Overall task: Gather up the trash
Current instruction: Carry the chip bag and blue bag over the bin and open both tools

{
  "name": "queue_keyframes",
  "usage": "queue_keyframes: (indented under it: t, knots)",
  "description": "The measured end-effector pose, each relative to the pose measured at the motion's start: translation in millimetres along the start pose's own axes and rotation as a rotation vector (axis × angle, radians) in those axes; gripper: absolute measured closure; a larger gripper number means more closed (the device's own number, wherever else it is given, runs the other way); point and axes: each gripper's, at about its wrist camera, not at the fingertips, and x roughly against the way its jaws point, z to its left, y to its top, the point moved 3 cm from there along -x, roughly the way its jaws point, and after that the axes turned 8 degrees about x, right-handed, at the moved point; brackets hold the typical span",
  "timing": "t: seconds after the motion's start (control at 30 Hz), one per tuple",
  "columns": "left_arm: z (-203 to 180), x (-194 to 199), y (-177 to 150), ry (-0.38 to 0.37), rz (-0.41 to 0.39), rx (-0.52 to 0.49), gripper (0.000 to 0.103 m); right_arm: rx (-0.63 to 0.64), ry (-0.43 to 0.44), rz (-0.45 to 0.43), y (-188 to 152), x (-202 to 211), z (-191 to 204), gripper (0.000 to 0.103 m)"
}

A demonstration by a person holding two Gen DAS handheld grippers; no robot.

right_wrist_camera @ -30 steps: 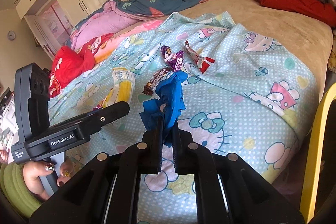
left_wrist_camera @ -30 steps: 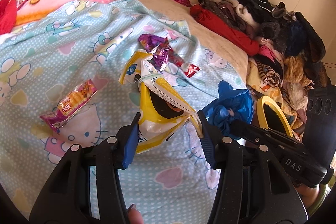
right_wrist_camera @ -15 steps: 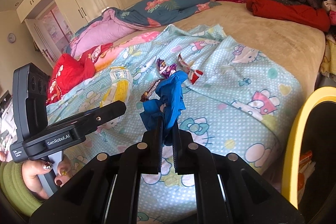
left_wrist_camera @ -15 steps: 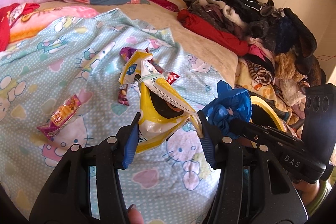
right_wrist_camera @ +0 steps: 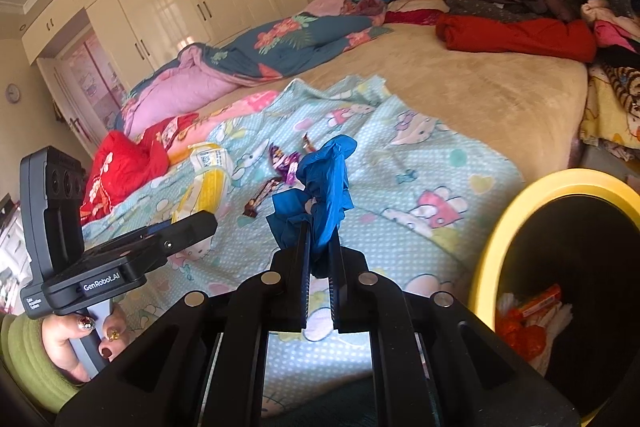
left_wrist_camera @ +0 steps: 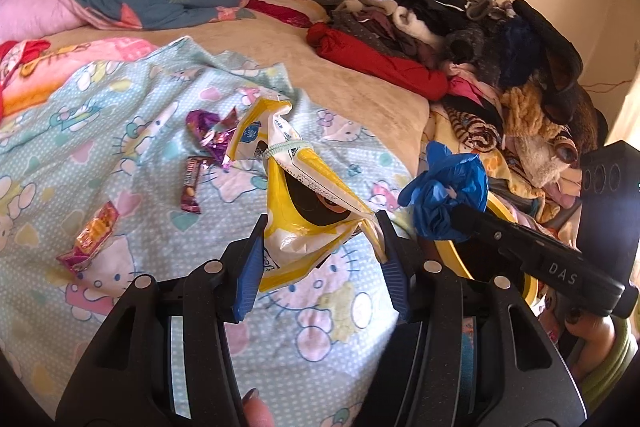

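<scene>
**Two pieces of trash held above the bed**

A crumpled yellow-and-white plastic snack bag (left_wrist_camera: 308,211) is hanging between the blue pads of the left hand-held gripper (left_wrist_camera: 320,247), whose jaws are standing partly apart and pinching the bag's sides. A wadded blue plastic glove (right_wrist_camera: 320,195) is sticking up from the right hand-held gripper (right_wrist_camera: 319,267), its jaws nearly together and clamping it. Both are hovering over a pale blue cartoon-print blanket (left_wrist_camera: 120,131) on the bed, where a purple foil wrapper (left_wrist_camera: 208,131), a dark candy-bar wrapper (left_wrist_camera: 191,185) and an orange-pink snack packet (left_wrist_camera: 94,239) are lying. A yellow-rimmed black bin (right_wrist_camera: 560,267) is sitting beside the bed, holding orange wrappers.
</scene>
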Motion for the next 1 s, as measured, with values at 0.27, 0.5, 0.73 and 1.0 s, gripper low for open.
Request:
queue_keyframes:
  t: [0.27, 0.5, 0.73, 1.0]
  knots:
    - [-22, 1, -3, -0.024, 0.004, -0.036, 0.059, -0.028, -0.029, -0.038, -1, 29, -18, 0.095]
    - [-40, -1, -7, -0.047, 0.013, -0.067, 0.059, -0.060, -0.061, -0.055, -6, 48, -34, 0.095]
    - [-61, -5, -11, -0.077, 0.020, -0.090, 0.059, -0.096, -0.092, -0.074, -10, 64, -54, 0.095]
    - [-80, -8, -17, -0.109, 0.024, -0.119, 0.059, -0.144, -0.136, -0.101, -12, 81, -79, 0.095]
